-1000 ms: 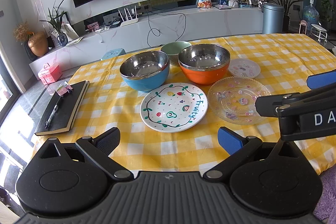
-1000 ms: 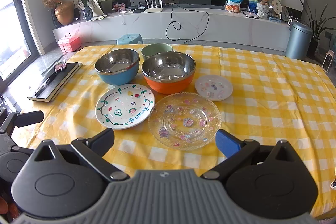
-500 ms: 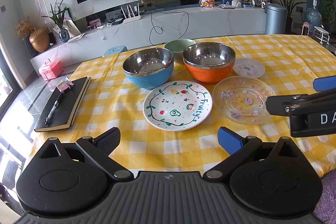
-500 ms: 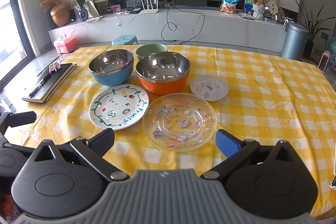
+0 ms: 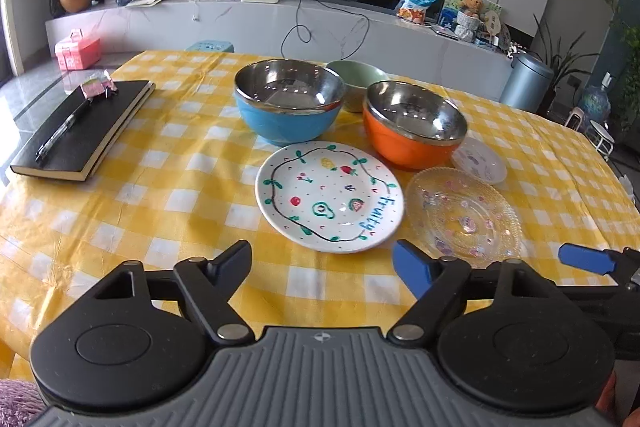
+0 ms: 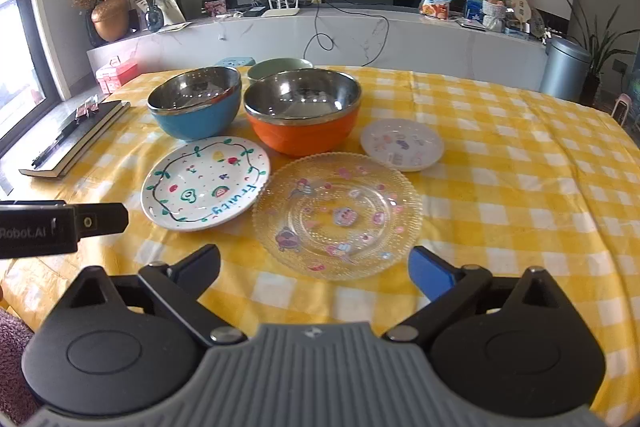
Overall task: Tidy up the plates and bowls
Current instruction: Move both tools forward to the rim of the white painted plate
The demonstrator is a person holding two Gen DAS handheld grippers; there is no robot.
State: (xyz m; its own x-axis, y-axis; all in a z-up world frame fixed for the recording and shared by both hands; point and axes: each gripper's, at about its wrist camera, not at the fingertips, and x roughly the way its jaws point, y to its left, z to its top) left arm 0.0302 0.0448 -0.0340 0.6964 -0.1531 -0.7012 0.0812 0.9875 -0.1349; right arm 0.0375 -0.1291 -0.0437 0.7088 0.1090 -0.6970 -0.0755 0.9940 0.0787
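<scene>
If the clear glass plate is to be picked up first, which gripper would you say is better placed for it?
Probably the right gripper: the glass plate lies straight ahead, centred between its wide, empty, closing jaws. The left gripper faces the fruit plate instead, with the glass plate off to its side.

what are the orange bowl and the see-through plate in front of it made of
orange bowl: likely stainless steel inside, mirror-shiny with reflections, in a matte orange shell, perhaps plastic. see-through plate: clear pressed glass or acrylic; the checked cloth shows through, beaded rim, cartoon prints.
</scene>
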